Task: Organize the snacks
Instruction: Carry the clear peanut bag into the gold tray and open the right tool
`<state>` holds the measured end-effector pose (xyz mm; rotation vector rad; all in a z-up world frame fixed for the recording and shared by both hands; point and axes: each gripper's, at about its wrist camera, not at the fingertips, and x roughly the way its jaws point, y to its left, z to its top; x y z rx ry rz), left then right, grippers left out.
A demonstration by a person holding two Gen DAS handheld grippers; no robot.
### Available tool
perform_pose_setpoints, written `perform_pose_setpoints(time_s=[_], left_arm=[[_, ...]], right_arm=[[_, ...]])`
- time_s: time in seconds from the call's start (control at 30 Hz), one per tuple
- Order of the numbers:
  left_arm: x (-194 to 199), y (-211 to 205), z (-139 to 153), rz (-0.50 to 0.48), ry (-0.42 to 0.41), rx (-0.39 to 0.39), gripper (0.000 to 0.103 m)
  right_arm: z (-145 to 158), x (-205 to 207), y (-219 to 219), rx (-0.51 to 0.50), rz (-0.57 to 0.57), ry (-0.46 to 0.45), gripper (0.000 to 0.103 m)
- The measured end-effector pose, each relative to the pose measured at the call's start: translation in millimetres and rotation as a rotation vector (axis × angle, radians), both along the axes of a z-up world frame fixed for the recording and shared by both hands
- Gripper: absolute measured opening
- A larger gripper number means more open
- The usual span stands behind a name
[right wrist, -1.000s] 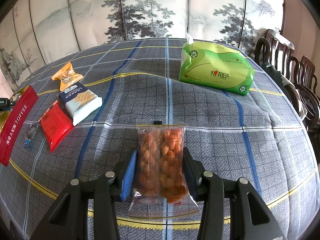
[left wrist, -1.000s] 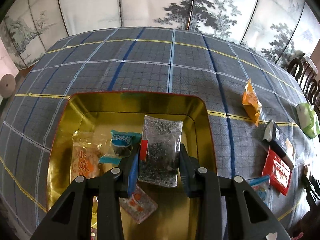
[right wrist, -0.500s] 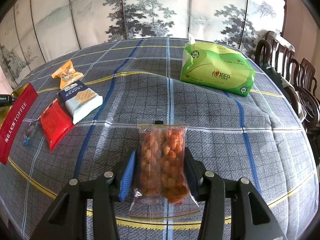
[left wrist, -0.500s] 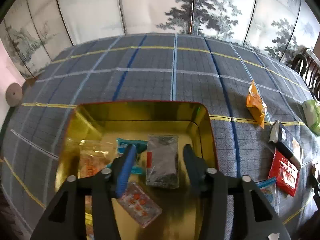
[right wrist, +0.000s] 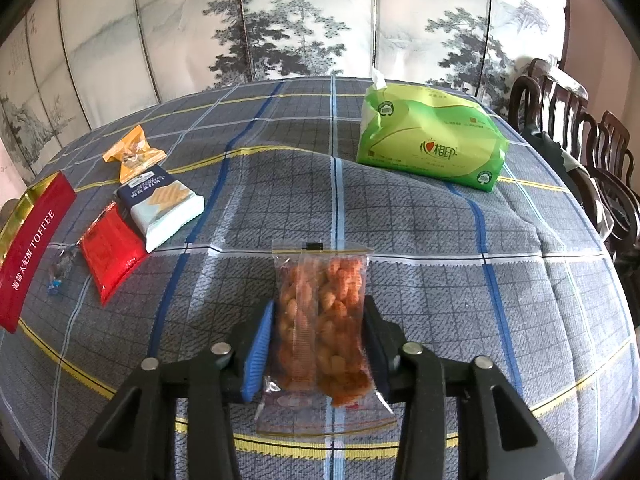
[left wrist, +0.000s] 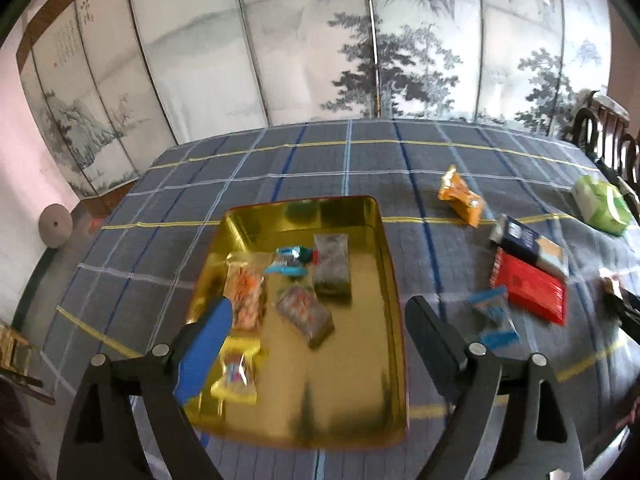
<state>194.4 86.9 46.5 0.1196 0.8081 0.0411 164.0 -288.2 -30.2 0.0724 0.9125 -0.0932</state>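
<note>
My left gripper [left wrist: 316, 320] hangs above the gold tin [left wrist: 390, 280], tilted down toward it, jaws spread wide with nothing between them. My right gripper [right wrist: 318, 320] sits low over the table [right wrist: 440, 240], jaws narrowed onto the clear bag of orange snacks [right wrist: 322, 312], one finger on each long side.

In the tin lie a dark packet [left wrist: 331, 268] toward the far right, a teal-wrapped sweet [left wrist: 290, 262] beside it, an orange-print bag [left wrist: 245, 294] on the left, a small clear packet [left wrist: 306, 314] in the middle and a yellow one [left wrist: 236, 374] nearest me, partly hidden by my blue finger pad. On the cloth right of the tin: an orange wrapper [left wrist: 460, 196], a navy cracker pack [left wrist: 532, 244], a red packet [left wrist: 530, 286] touching it, and a small blue-ended candy [left wrist: 494, 316].

Only the right wrist view shows the green tissue pack [right wrist: 430, 148] close up and the tin's red side lettered TOFFEE [right wrist: 34, 244]; only the left view shows inside the tin.
</note>
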Motion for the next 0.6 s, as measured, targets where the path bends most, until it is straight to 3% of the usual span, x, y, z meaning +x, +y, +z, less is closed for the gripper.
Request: perform_pose_setpoints(time_s=[0.4,0.6], left_arm=[[-57.9,9.1,16.0,0.002,-0.013,-0.043,0.087],[-77.1,22.8,14.9,0.036,-0.004,-0.079,0.088]], right_arm=[[5.0,-21.6,15.7,0.013,0.026,-0.002,0.041],[29.3,-30.7,40.6,0.04,0.081,-0.038,0.041]])
